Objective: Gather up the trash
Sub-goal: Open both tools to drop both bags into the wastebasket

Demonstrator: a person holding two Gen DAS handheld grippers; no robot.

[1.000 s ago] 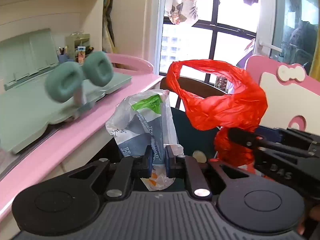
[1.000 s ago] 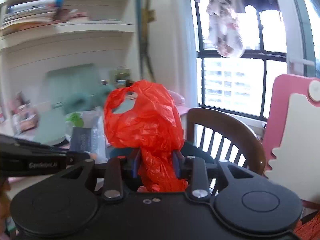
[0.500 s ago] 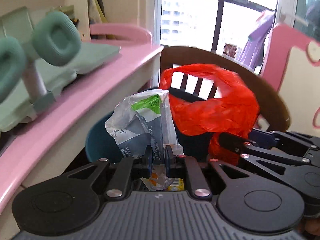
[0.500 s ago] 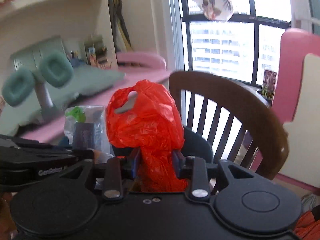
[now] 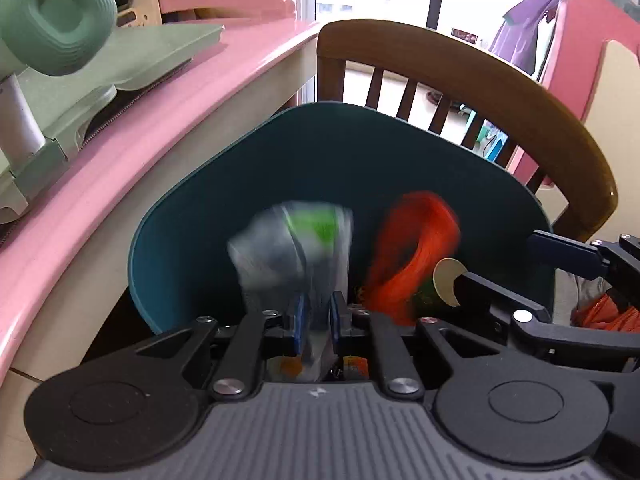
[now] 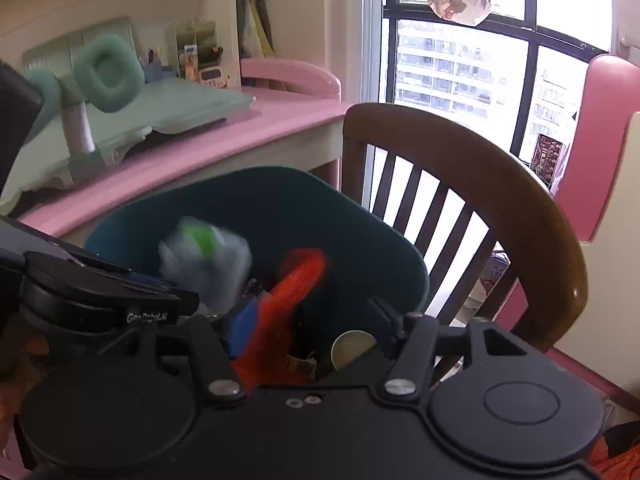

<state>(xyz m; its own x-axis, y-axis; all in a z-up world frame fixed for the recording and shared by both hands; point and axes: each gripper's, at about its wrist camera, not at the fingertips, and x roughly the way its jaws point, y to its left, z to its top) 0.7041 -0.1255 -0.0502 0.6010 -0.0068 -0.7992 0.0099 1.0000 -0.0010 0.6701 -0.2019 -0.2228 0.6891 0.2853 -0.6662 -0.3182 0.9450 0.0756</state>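
Observation:
In the left wrist view my left gripper (image 5: pixel 316 320) is shut on a clear plastic wrapper (image 5: pixel 292 248) with a green patch, blurred by motion, over the mouth of a teal bin (image 5: pixel 240 184). Beside it a red plastic bag (image 5: pixel 412 248) blurs inside the bin, with my right gripper (image 5: pixel 496 258) at the right. In the right wrist view my right gripper (image 6: pixel 312 316) has its jaws opening wide. The red bag (image 6: pixel 296 288) lies between them, against the left blue pad only. The wrapper (image 6: pixel 204 264) and left gripper (image 6: pixel 160 292) show at the left above the bin (image 6: pixel 360 240).
A round tin lid (image 6: pixel 352 348) and other scraps lie in the bin. A pink desk (image 5: pixel 160 128) with green headphones (image 5: pixel 56 20) on a stand runs along the left. A wooden chair (image 6: pixel 500 184) stands right behind the bin, a pink and white board (image 5: pixel 592 48) at far right.
Both grippers came down and tilted toward the teal bin, which now fills the view. The right jaws spread apart and the red bag slumped down between them. The wrapper stays pinched in the left.

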